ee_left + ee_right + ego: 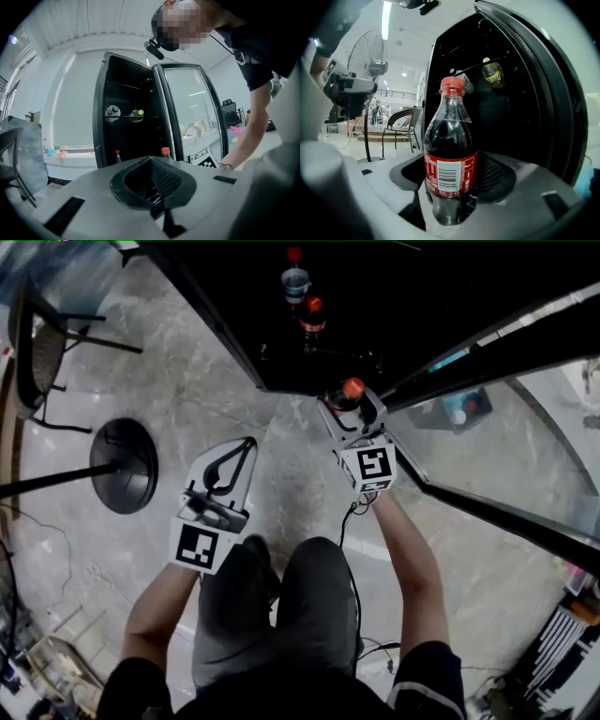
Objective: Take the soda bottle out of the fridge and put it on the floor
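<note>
My right gripper (352, 409) is shut on a cola soda bottle (349, 396) with a red cap, just outside the front edge of the open black fridge (412, 296). In the right gripper view the soda bottle (450, 154) stands upright between the jaws of the right gripper (450, 199), which clamp its lower body below the red label. My left gripper (246, 448) hangs over the grey floor (187, 381) left of the fridge, shut with nothing in it. The left gripper (151, 164) points toward the fridge, where the held bottle's cap (166, 151) shows.
Two more bottles (296, 281) (312, 319) stand inside the fridge. The glass fridge door (506, 437) is swung open at my right. A fan's round black base (125, 465) and a chair (37, 343) stand on the floor to the left. A cable (349, 521) runs beside my legs.
</note>
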Motion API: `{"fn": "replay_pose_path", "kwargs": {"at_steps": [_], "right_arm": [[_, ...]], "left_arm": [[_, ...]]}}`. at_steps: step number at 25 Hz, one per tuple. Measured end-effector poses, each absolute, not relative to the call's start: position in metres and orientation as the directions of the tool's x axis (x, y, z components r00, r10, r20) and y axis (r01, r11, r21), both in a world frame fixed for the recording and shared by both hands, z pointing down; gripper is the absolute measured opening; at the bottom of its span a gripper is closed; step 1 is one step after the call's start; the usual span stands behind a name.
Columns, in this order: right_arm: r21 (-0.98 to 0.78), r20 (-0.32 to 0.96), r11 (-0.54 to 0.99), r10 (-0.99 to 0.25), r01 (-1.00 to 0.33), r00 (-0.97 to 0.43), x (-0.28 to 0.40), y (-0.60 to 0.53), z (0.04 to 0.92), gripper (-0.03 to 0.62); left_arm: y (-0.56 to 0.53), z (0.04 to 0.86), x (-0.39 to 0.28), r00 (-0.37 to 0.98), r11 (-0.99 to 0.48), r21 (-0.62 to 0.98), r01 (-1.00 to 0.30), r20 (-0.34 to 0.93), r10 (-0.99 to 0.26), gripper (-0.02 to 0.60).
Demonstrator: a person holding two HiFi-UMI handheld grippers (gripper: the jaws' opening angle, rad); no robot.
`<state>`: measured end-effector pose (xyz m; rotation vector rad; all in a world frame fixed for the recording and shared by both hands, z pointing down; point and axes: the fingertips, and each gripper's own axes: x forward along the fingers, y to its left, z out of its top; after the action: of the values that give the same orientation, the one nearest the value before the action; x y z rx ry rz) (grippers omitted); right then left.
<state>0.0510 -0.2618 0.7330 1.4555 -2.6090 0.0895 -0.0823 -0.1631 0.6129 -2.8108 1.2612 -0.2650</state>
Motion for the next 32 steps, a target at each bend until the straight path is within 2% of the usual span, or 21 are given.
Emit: {"fn": "replay_pose_path", "kwargs": {"at_steps": [7,20,32], "right_arm": [[-0.029,0.223,0.525,-0.826,-0.851,-0.518,0.048,-0.223,0.798,0.318],[-0.032,0.286,0.488,-0.832,-0.872,-0.476,0.044,-0.194,0.909,0.318],[-0.004,0.303,0.447,-0.852,-0.895,-0.427,0.052,-0.199,0.971,0.318]], "left_arm": [[-0.169,0.665,-0.077,0.676,-0.689,-0.062,-0.722,0.145,-0.722,0.023],[-0.173,0.735,-0.078,0.698,-0.721,-0.141,-0.678,0.183,-0.692,0.023],[-0.173,0.766,-0.08,0.716,-0.738,-0.171,-0.653,0.18,-0.675,0.023]]}}
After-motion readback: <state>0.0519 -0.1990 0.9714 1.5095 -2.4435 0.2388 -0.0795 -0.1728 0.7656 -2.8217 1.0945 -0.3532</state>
